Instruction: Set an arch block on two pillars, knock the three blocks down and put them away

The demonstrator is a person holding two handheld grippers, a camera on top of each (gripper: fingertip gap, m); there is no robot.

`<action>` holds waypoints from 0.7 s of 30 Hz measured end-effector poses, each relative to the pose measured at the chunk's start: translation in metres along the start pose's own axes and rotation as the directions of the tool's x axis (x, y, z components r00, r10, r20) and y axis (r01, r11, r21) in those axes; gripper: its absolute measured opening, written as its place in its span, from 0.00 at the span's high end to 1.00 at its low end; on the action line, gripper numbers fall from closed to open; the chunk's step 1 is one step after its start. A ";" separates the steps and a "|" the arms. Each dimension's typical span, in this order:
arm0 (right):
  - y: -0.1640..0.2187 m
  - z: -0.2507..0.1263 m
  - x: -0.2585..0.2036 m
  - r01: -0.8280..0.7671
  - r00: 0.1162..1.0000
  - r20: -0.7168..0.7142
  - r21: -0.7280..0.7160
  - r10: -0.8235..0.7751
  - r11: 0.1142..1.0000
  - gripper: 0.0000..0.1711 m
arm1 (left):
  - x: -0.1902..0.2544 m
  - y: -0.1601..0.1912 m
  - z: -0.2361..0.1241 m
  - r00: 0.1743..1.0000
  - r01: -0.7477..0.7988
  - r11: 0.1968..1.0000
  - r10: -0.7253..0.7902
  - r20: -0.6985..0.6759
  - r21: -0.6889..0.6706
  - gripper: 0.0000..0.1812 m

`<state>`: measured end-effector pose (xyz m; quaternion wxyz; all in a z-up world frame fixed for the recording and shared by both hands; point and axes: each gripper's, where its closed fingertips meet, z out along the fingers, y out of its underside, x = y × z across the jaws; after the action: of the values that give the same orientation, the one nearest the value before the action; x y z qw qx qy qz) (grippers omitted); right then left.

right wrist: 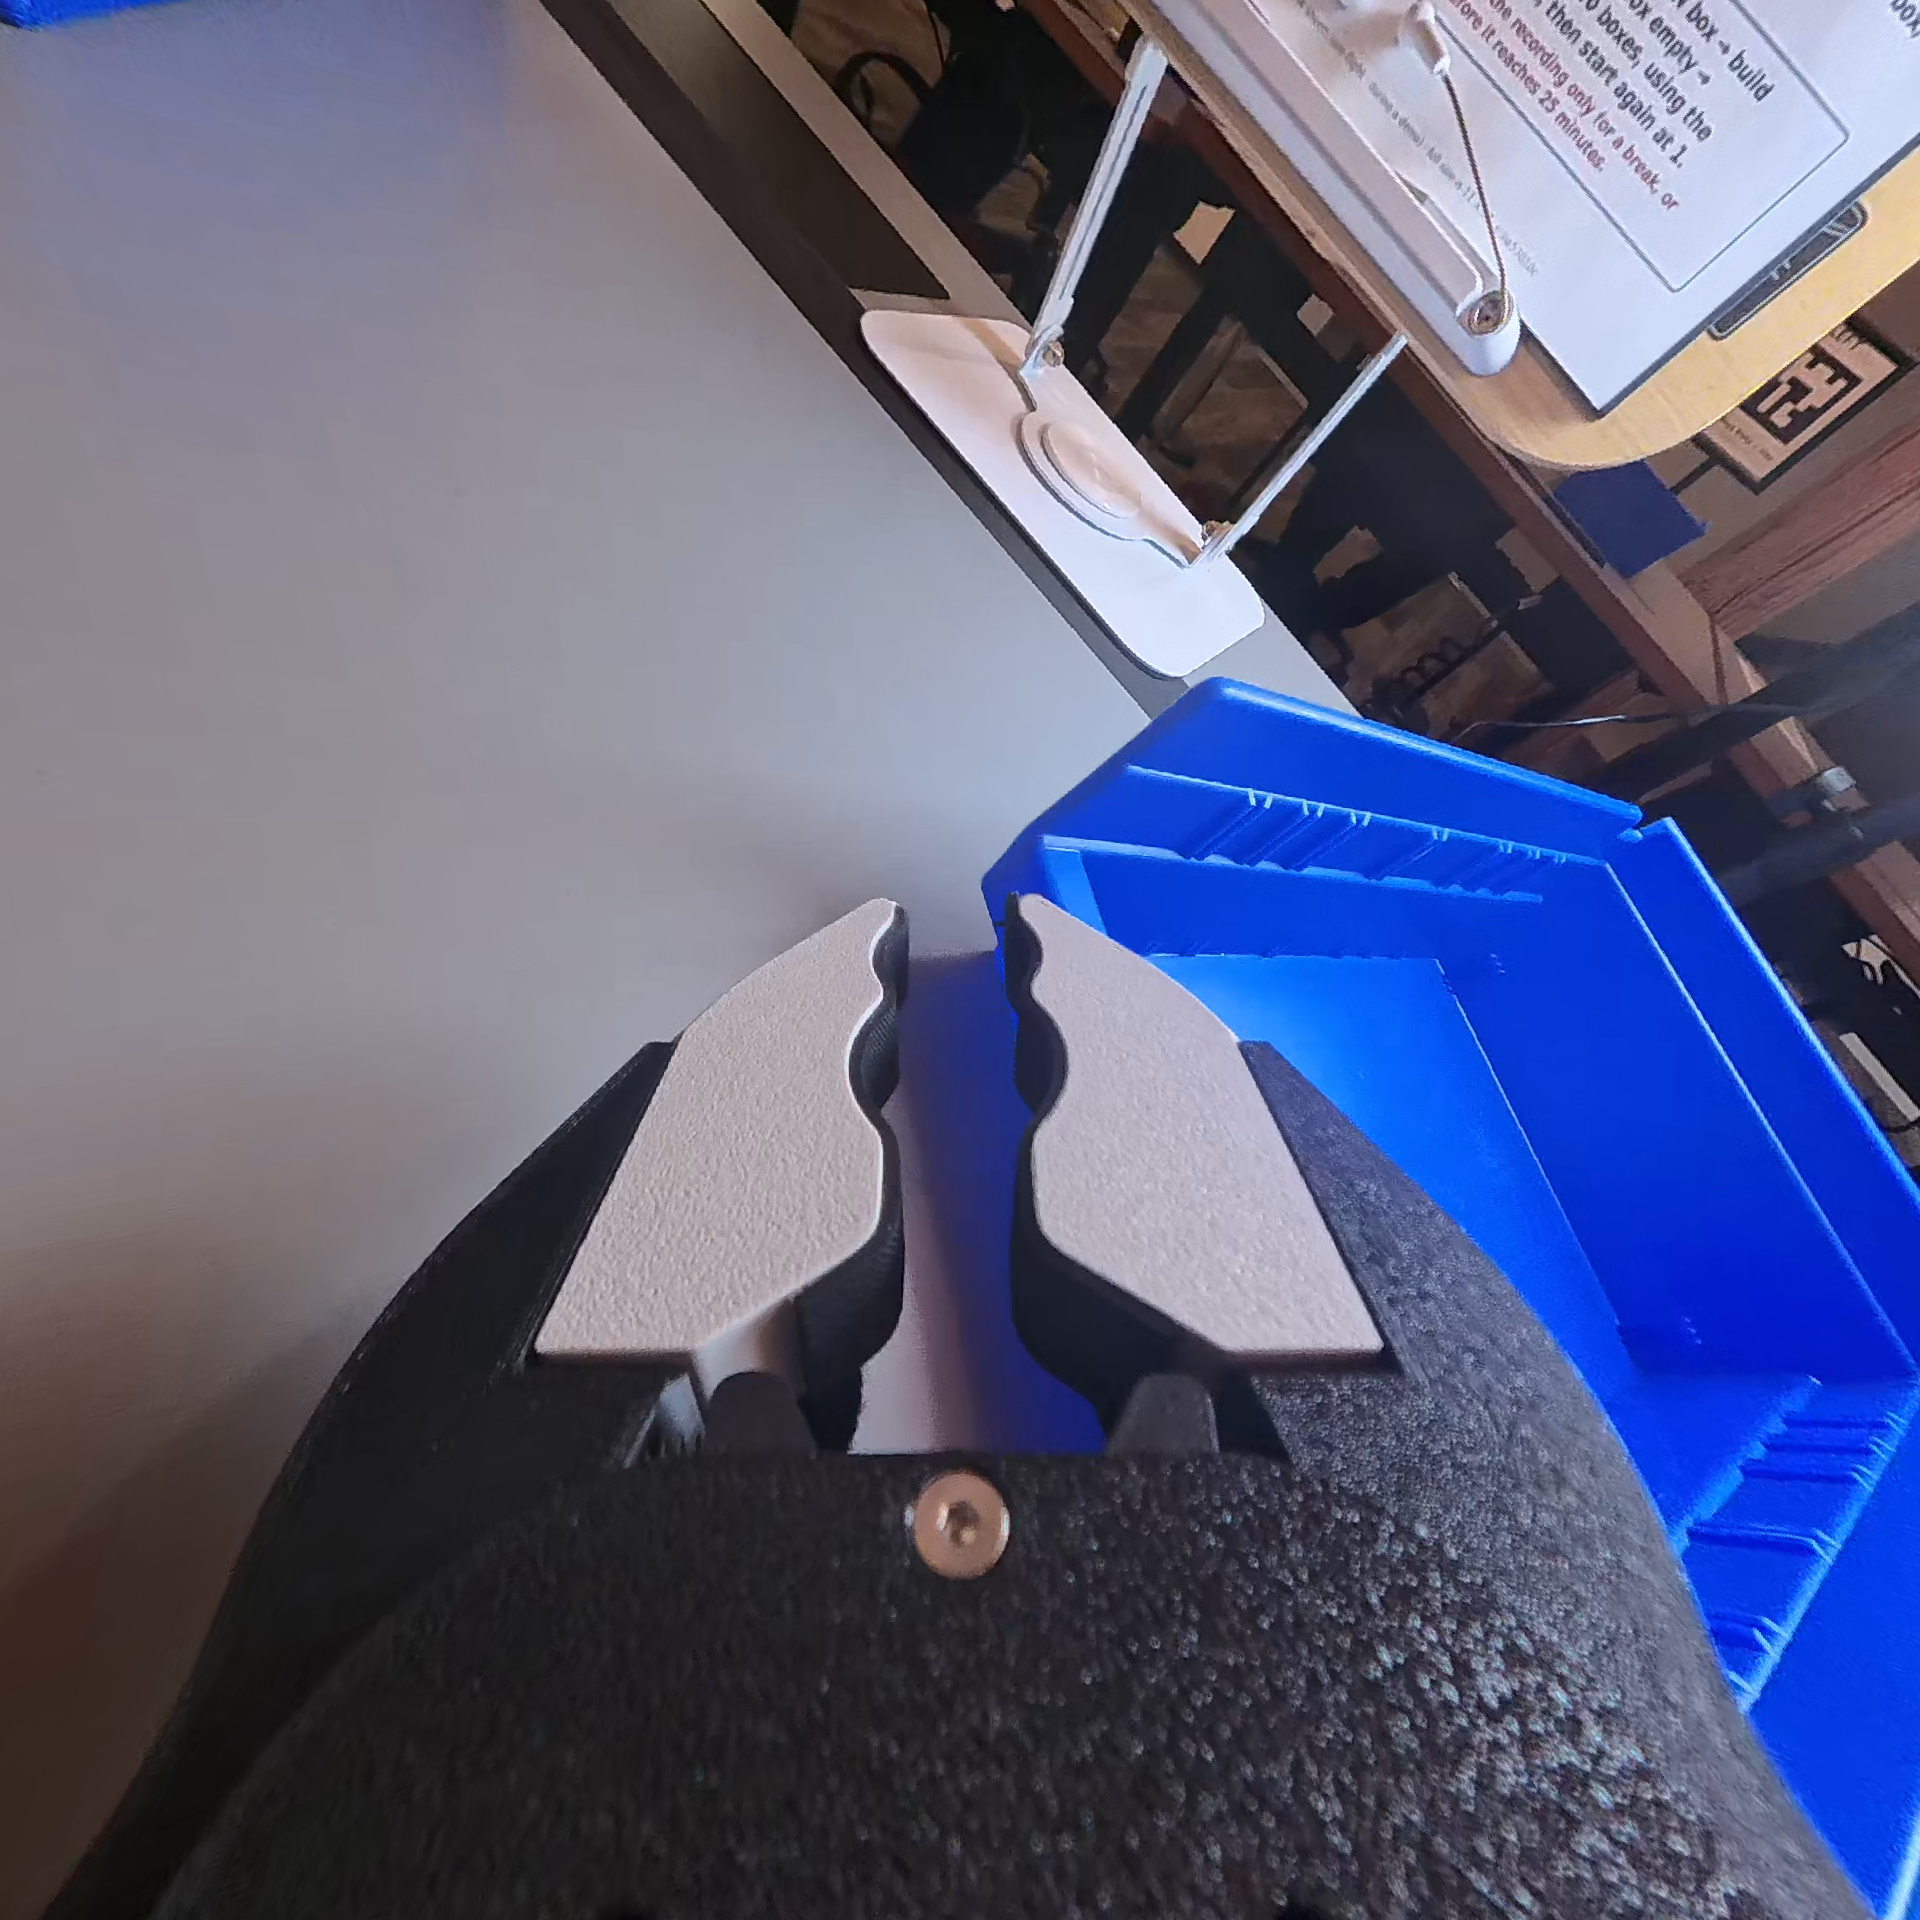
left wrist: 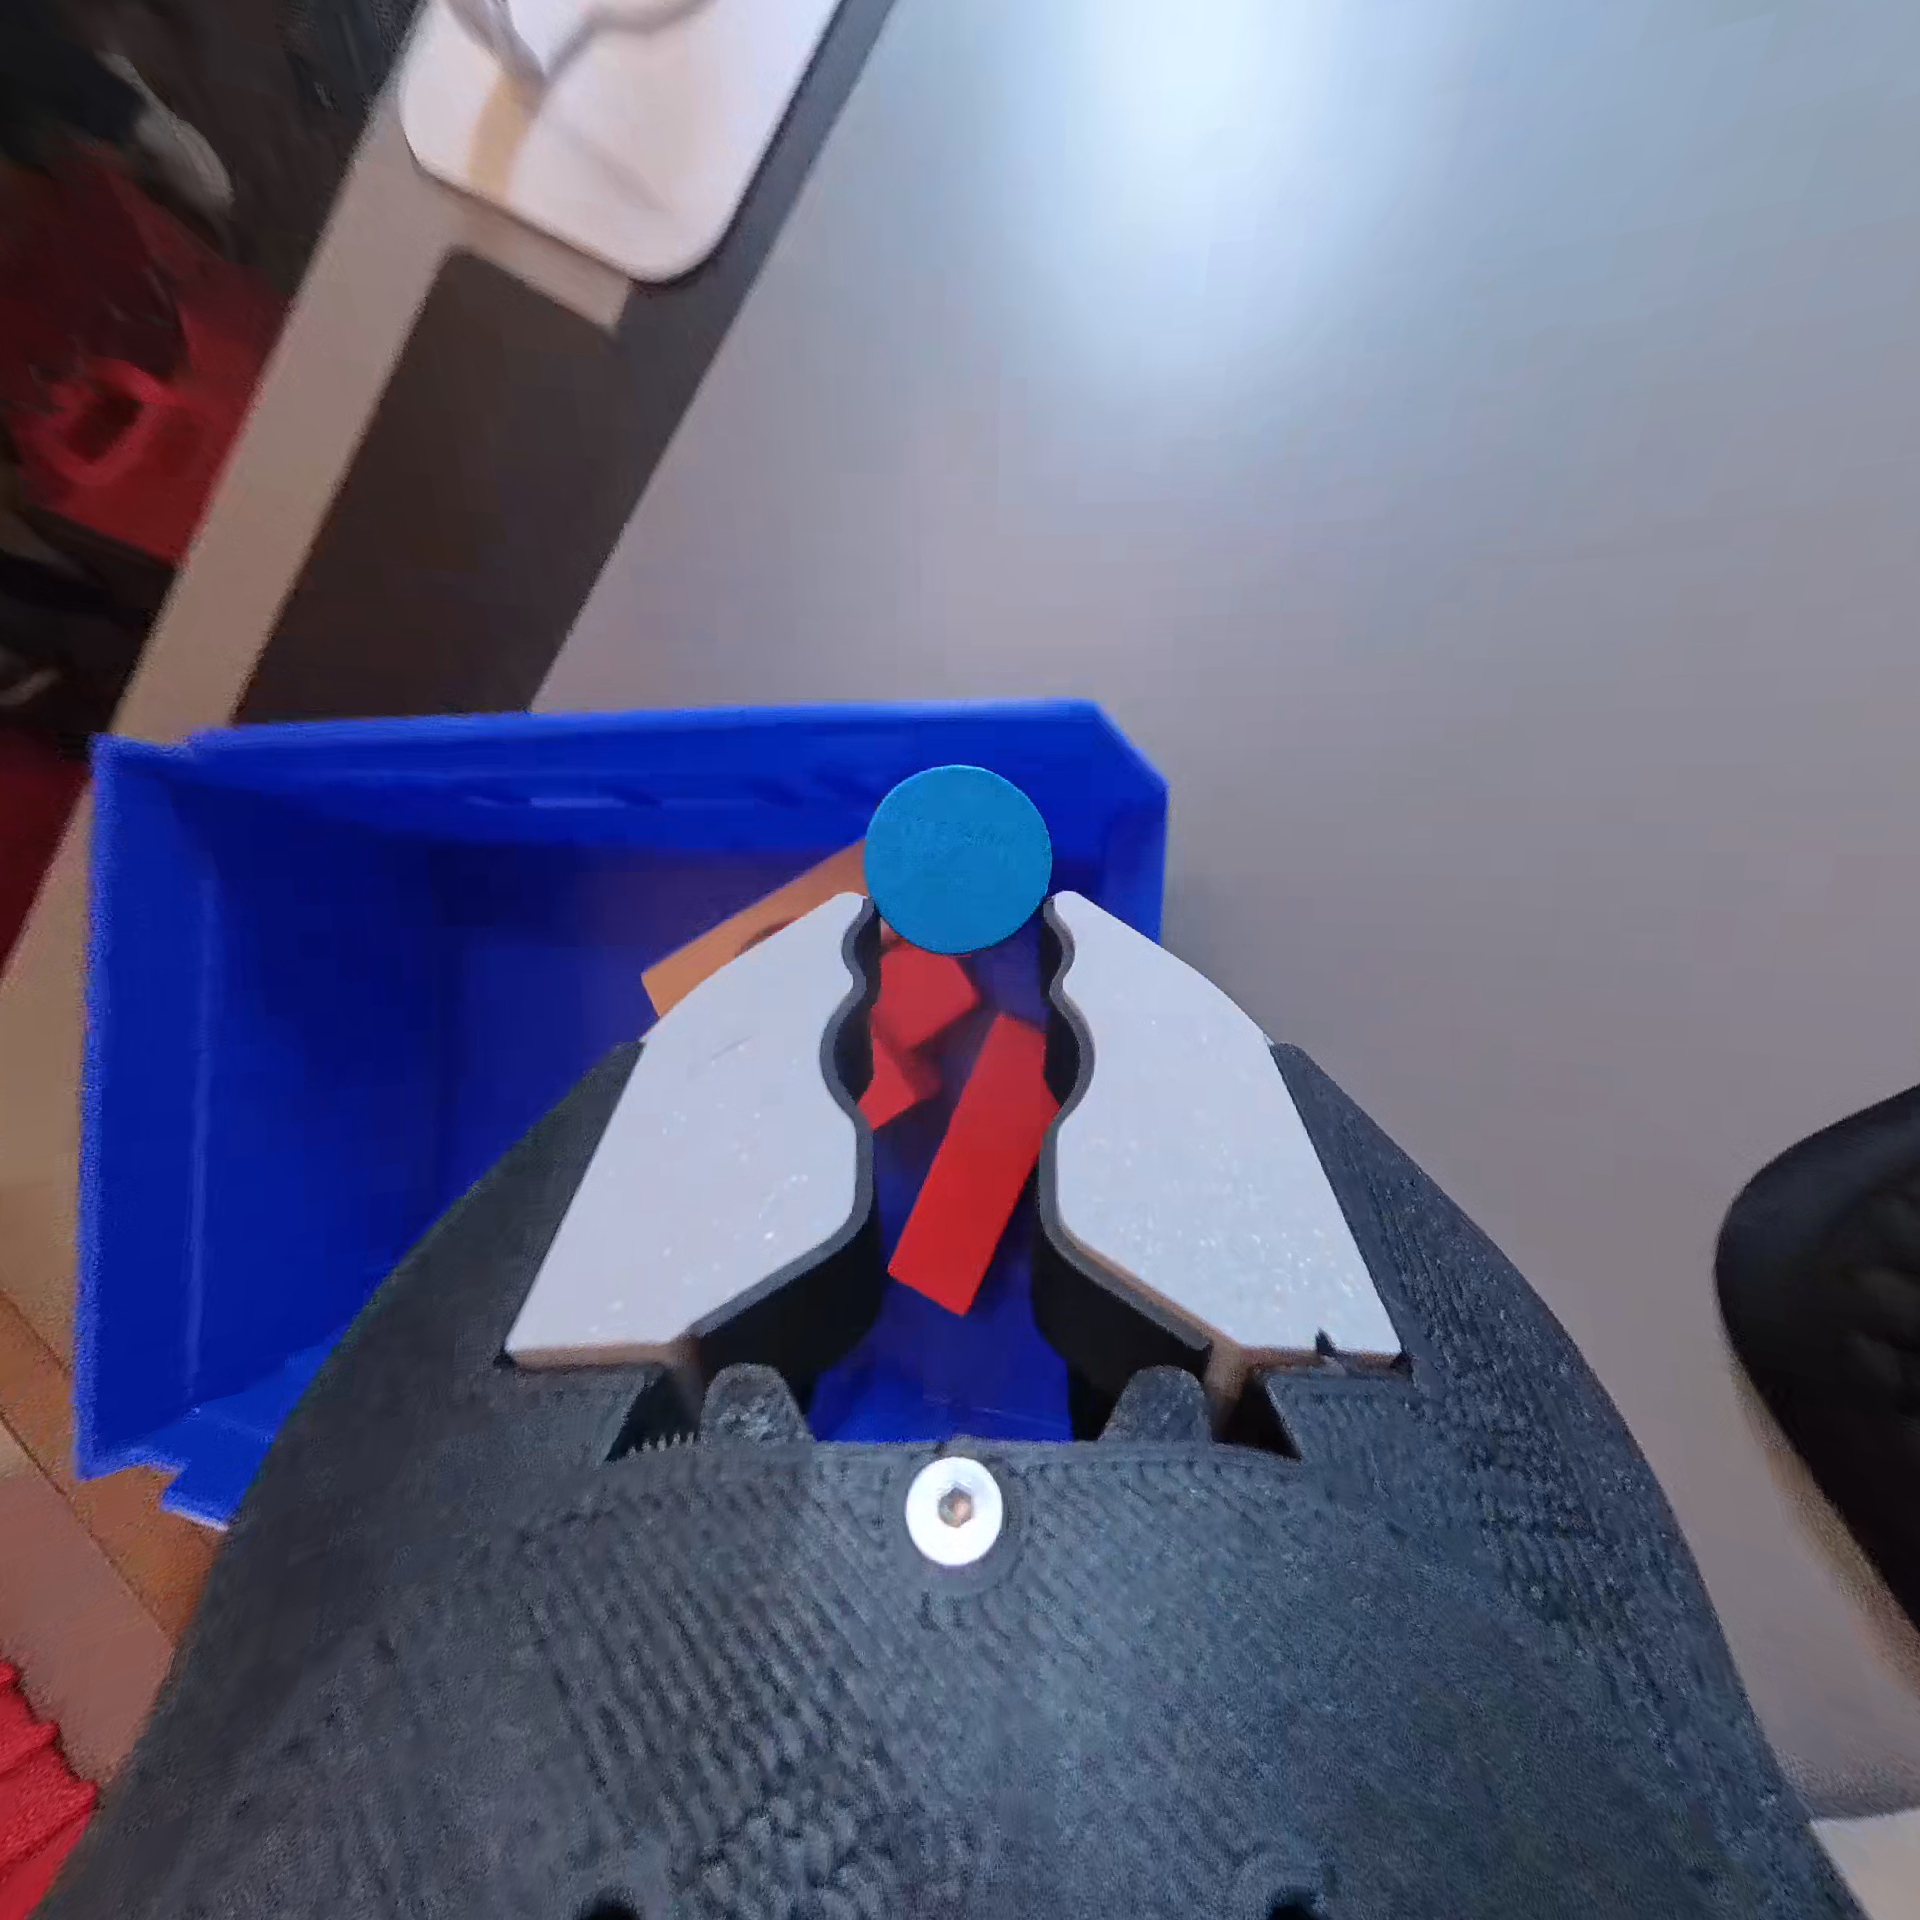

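Note:
In the left wrist view my left gripper is shut on a blue cylinder block, pinched at the fingertips with its round end facing the camera. It hangs over a blue bin. Inside the bin lie a long red block, another red block and an orange block, partly hidden by the fingers. In the right wrist view my right gripper is open and empty above the grey table, beside the left corner of a second blue bin, whose visible inside holds nothing.
A white stand base sits at the table's far edge and carries a printed sheet; it also shows in the left wrist view. A dark object is at the right edge. Beyond the table are shelves and clutter. My hands' fingertips stand some 35 cm from each other.

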<state>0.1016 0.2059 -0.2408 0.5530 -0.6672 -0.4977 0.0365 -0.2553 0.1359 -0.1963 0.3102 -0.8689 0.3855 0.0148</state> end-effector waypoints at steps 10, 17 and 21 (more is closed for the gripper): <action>-0.083 -0.010 -0.070 -0.181 0.938 0.334 0.247 0.092 0.952 0.76 | 0.126 -0.108 0.011 0.965 -0.116 0.930 0.189 -0.184 0.348 0.84; -0.192 0.008 -0.092 -0.371 0.833 0.540 0.387 0.119 0.844 0.71 | 0.151 -0.119 0.073 0.967 -0.015 0.918 0.114 -0.227 0.395 0.84; -0.171 0.023 -0.091 -0.309 0.874 0.475 0.379 0.104 0.872 0.72 | 0.148 -0.111 0.076 0.964 -0.013 0.928 0.111 -0.242 0.373 0.84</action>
<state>-0.0646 0.1400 -0.1630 0.5560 -0.5481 -0.5114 0.3591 -0.0600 0.1367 -0.2384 0.4139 -0.7770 0.4460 -0.1615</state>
